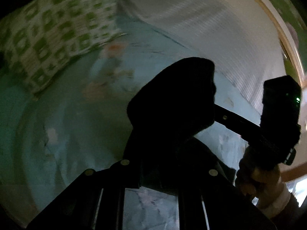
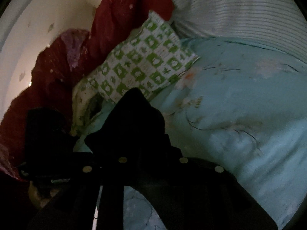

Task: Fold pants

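Note:
The pants [image 1: 172, 99] are black cloth, bunched in a dark lump right in front of my left gripper [image 1: 168, 153], which is shut on them and holds them above the light blue bed sheet [image 1: 76, 124]. In the right wrist view the same black pants [image 2: 134, 118] rise in a peak from my right gripper [image 2: 151, 153], which is shut on them too. The fingertips of both grippers are hidden by the cloth. The other hand-held gripper [image 1: 280, 118] shows at the right of the left wrist view, its finger reaching into the cloth.
A green-and-white checked pillow [image 2: 142, 65] lies at the head of the bed. A white striped blanket [image 2: 239, 13] lies beyond it. A dark red quilt [image 2: 67, 57] is piled against the cream wall [image 2: 48, 19]. A wooden bed frame [image 1: 287, 48] runs along the right.

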